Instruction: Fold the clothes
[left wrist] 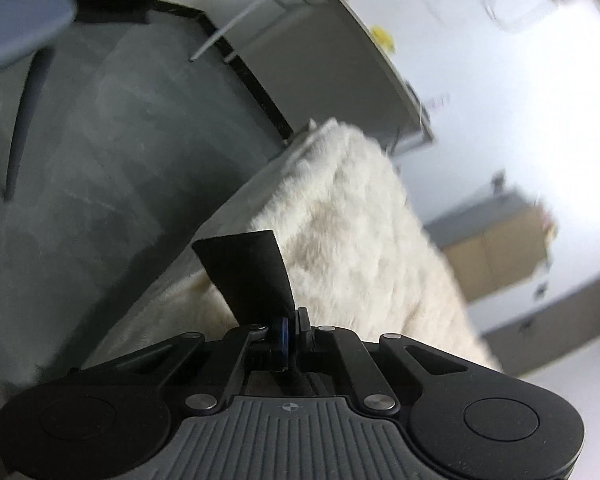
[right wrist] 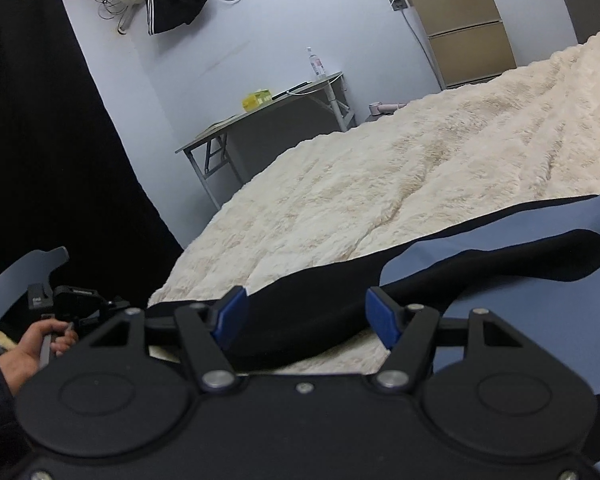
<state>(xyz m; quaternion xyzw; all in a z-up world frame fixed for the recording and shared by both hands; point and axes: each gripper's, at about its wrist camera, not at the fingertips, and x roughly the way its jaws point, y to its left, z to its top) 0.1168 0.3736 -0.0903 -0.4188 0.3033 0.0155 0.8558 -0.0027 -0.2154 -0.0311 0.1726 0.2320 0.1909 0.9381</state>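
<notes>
A: L gripper status?
B: Jaws pinched together on a black fabric flap that sticks up past the tips. Cream fluffy blanket below/ahead. View blurred.
A: R gripper?
B: Blue pads apart, nothing clamped. Black part of the garment lies between/just beyond them, on the blanket; can't tell if pads touch it.
A: Garment location?
B: Blue-and-black garment, spread on blanket-covered bed, right side of R wrist view; blue panel beside the black strip.
A: Other?
B: Person's hand w/ other gripper at lower left. Bkgd: folding table, fridge, black curtain.
</notes>
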